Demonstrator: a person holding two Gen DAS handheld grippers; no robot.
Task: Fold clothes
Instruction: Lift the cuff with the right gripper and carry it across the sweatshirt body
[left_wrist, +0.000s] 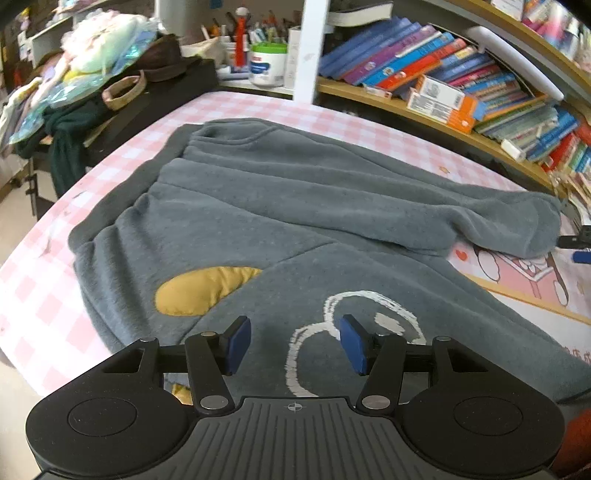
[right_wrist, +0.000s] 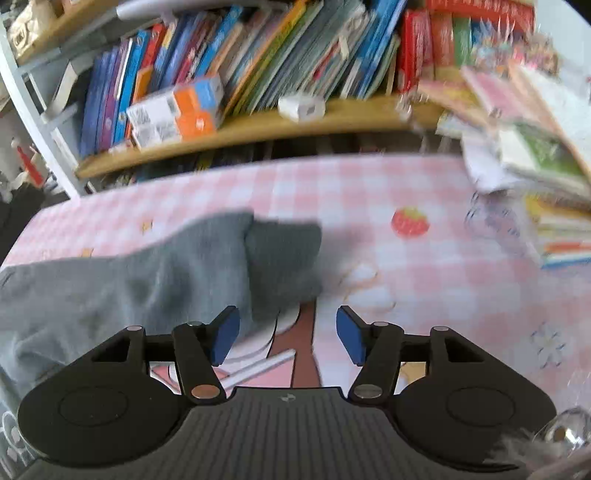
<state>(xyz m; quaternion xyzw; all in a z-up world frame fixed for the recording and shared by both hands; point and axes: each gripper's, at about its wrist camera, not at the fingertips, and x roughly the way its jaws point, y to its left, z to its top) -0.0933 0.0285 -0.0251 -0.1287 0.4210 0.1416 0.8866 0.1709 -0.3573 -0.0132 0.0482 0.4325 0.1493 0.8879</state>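
Item 1: grey fleece sweatshirt; thick, soft, limp, likely light; grip cuff or hem; left gripper and right gripper both apart, empty.

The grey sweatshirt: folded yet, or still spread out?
Partly folded. The grey sweatshirt has one sleeve laid across its body; the other sleeve lies outstretched on the checked cloth.
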